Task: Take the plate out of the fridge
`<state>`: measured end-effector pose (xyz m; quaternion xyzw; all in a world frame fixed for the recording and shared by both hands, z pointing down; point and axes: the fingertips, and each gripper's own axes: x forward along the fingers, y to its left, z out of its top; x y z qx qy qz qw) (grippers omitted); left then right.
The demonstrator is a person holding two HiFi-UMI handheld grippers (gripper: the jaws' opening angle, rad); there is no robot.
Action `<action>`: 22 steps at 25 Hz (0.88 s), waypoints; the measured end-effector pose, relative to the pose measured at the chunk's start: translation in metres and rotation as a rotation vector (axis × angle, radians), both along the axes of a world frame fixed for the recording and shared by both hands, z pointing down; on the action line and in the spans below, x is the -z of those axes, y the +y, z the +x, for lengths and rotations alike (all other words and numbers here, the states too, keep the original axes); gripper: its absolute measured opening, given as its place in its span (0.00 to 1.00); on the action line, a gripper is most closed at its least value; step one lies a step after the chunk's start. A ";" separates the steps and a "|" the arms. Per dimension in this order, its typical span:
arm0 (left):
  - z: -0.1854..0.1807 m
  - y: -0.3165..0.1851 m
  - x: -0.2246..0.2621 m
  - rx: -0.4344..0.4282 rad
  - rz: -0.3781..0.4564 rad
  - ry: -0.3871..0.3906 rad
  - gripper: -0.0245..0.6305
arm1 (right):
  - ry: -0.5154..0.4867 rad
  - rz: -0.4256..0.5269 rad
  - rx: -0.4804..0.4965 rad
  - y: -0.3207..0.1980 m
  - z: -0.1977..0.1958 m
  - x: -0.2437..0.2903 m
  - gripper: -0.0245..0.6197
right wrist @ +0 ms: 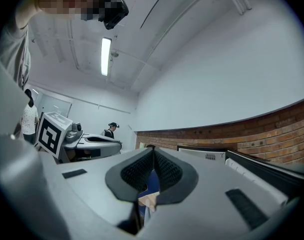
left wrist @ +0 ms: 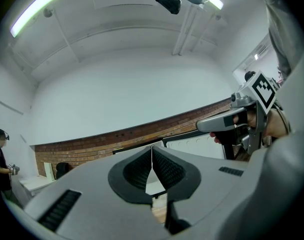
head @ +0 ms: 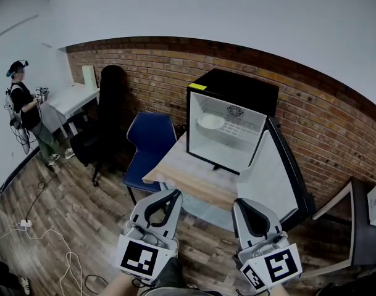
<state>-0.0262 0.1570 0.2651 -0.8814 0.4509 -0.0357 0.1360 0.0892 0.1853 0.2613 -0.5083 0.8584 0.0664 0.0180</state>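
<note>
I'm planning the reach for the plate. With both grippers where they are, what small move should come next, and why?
Probably bring the right gripper forward toward the open fridge and part its jaws on the way. Both it and the left gripper are shut and empty, well short of the fridge, while the plate sits untouched on the upper shelf inside.

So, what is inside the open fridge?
In the fridge a white plate lies on the wire shelf, toward the left. Below the shelf only white walls show. What is under the plate is covered by it.
</note>
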 end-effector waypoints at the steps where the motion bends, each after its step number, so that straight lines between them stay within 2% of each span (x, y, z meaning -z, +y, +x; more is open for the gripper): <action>1: 0.000 -0.003 -0.001 0.000 -0.002 0.000 0.07 | 0.001 0.000 0.000 -0.004 0.000 -0.001 0.09; 13: -0.004 -0.071 -0.016 0.003 -0.026 0.002 0.07 | 0.005 -0.025 -0.007 -0.074 -0.003 -0.016 0.09; 22: -0.002 -0.147 -0.023 -0.038 -0.044 -0.018 0.07 | -0.002 -0.056 -0.049 -0.149 -0.003 -0.026 0.09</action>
